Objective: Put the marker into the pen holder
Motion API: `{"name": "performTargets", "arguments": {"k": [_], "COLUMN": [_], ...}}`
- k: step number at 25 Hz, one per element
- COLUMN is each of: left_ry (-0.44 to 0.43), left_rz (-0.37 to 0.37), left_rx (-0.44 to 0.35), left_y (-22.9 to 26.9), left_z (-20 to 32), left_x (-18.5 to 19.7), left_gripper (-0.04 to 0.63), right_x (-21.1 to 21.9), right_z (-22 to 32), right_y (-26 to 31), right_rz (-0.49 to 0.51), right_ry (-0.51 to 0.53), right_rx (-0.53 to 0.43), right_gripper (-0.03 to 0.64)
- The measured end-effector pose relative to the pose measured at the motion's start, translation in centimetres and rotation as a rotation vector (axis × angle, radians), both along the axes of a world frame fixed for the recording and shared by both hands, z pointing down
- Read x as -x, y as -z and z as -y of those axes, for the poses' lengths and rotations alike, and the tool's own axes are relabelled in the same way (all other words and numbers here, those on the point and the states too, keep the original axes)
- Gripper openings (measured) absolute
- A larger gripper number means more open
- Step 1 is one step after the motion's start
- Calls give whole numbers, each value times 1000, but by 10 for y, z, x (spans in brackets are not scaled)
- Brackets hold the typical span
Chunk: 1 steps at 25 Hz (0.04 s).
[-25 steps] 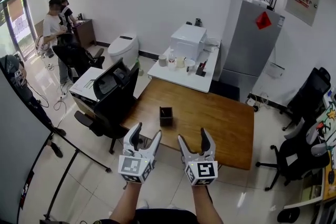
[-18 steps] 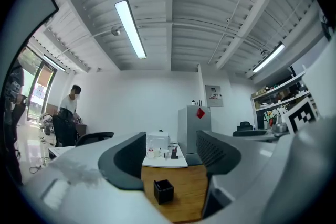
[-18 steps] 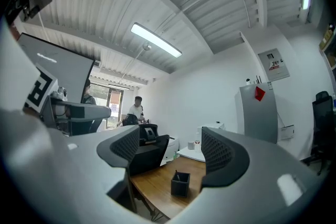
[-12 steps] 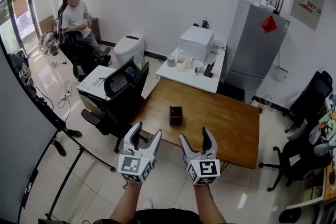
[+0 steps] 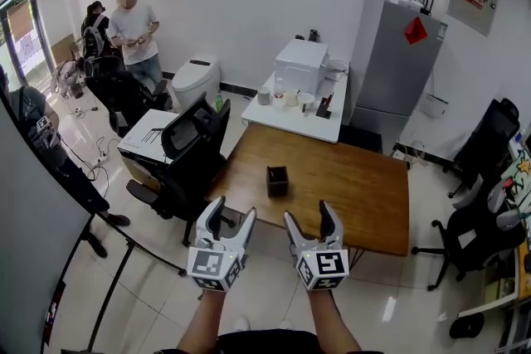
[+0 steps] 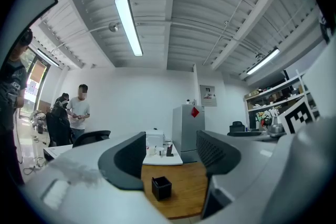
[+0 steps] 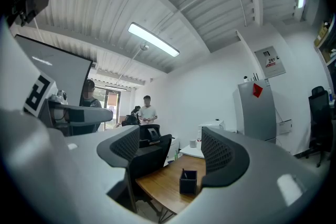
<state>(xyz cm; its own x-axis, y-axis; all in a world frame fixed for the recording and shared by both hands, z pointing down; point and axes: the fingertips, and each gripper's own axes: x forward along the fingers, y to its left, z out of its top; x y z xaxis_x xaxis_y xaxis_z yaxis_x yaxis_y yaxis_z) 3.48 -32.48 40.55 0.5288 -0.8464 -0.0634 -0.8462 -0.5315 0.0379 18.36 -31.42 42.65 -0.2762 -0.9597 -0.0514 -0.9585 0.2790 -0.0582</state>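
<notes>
room: office, tiled floor. A grey fridge [image 5: 390, 62] stands at the back wall and a person [image 5: 137, 25] stands far left, well apart from the work area.
table: a wooden table [image 5: 348, 195] sits mid-room with its top almost bare. A white table [image 5: 286, 118] with small clutter butts against its far end.
chair: a black office chair [image 5: 187, 149] is at the wooden table's left side.
left tongs: the left tongs [image 5: 231, 213] are held up in the air short of the table's near edge. The jaws stand apart with nothing between them.
right tongs: the right tongs [image 5: 308, 215] are level with the left pair and just beside it. The jaws are spread and empty too.
pen holder: the black square pen holder [image 5: 277, 180] stands upright on the wooden table, left of centre, well apart from both tongs.
marker: no loose marker shows on either table in any view. The right gripper view shows a thin dark stick [image 7: 182, 172] rising out of the pen holder, too small to tell if it is the marker.
progress: nothing is gripped and neither pair is near the table, so no step looks under way.
if stick = marker: it already sits in the holder and nothing is left.
if not: everything is left, meaning find the marker, clamp it, carry it over and drop it in upright.
</notes>
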Motion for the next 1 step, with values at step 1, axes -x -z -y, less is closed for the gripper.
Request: {"name": "performTargets", "arguments": {"k": [1], "left_ry": [-3], "left_rz": [-5], "left_rx": [3], "left_y": [1], "left_z": [-1], "left_x": [-1], "left_gripper": [302], "right_x": [0], "right_z": [-1], "right_y": [0], "right_rz": [-1], "right_ry": [-1], "right_rx": [4], "right_gripper": [362]}}
